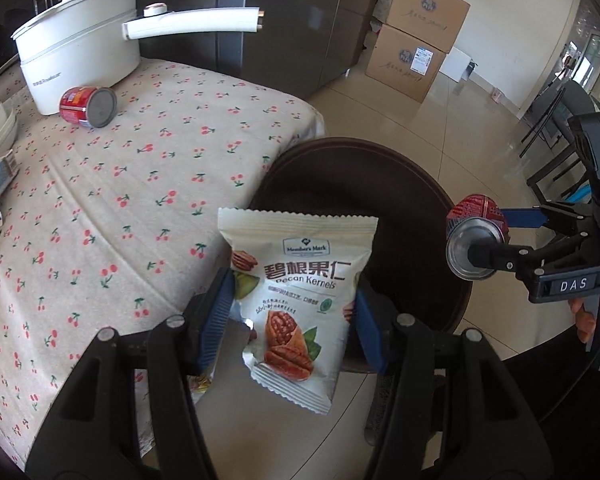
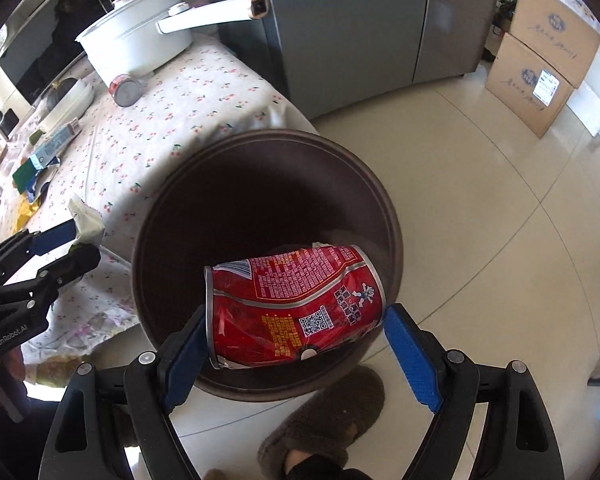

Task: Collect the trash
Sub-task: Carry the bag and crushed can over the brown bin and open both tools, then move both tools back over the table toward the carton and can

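The left gripper [image 1: 292, 312] grips a pecan packet [image 1: 300, 300] by its side edges, the blue pads pressed into the foil. The right gripper [image 2: 296, 340] clamps a dented red can [image 2: 296, 304] end to end, one pad on each rim.

The bin [image 2: 392, 216], dark, round and open-topped, stands on the floor just beside the table [image 1: 100, 208] corner. The can hangs over the bin's mouth, toward its near rim. The packet hangs at the rim on the table side, about half over the mouth and half over the cloth's edge.

The step in hand appears to be dropping both pieces in. To do it well, the can should go first, since it is already above the opening; spreading those pads lets it fall straight. The packet is light and flat, so it may flutter or catch the rim. It is better carried farther from the table, toward the bin's middle, and lowered a little before the pads part. The two grippers are near each other across the bin, so they should keep apart as they let go.

A second can [image 1: 88, 106] lies on its side on the table, beside a white pot [image 1: 80, 56], well away from the bin.
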The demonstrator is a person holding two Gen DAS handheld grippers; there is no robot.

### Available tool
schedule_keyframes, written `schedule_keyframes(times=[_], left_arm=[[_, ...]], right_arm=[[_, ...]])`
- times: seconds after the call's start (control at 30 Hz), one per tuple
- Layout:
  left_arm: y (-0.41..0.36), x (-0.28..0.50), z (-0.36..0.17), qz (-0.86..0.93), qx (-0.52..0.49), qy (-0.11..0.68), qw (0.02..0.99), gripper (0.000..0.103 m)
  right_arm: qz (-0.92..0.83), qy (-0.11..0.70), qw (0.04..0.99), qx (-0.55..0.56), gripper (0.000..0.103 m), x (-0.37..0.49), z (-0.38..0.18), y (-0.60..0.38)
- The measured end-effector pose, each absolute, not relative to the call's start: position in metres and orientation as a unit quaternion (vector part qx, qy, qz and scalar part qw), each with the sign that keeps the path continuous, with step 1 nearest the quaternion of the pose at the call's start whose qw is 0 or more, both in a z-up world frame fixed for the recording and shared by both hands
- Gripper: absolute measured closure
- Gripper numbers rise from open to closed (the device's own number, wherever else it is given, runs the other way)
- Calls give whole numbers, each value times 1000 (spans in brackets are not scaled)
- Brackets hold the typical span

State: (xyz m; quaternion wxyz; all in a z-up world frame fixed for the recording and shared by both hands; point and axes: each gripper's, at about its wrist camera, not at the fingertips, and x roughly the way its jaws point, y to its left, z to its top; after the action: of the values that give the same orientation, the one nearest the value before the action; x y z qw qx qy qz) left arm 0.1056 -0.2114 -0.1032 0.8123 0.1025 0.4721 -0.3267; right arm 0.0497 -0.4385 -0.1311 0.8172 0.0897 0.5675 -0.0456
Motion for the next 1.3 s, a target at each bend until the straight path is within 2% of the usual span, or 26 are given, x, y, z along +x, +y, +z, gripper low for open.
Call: schedule_keyframes(times=[0.13, 0.2, 0.27, 0.37, 0.73, 1.07, 1.3], left_arm=[[-230, 105, -107, -338, 109, 461, 813, 41], [-236, 103, -104, -340, 115, 440, 823, 24], [-241, 100, -102, -330, 133, 424, 833, 15], [-242, 102, -104, -317, 147, 426, 834, 14], [-205, 118, -100, -272, 118, 451, 842, 10], [-171, 122, -92, -242, 103, 457, 850, 3], [-134, 125, -85, -215, 82, 465, 855, 1]], right_arm=[[-52, 565, 817, 101, 21, 41, -133, -453], [-58, 563, 818, 102, 21, 37, -133, -459], [-59, 564, 817, 104, 22, 37, -133, -462], [-57, 565, 816, 104, 27, 39, -134, -462], [-46, 565, 819, 94, 27, 48, -132, -447], [-41, 561, 821, 97, 27, 57, -125, -432], [-36, 561, 824, 73, 13, 75, -118, -405]])
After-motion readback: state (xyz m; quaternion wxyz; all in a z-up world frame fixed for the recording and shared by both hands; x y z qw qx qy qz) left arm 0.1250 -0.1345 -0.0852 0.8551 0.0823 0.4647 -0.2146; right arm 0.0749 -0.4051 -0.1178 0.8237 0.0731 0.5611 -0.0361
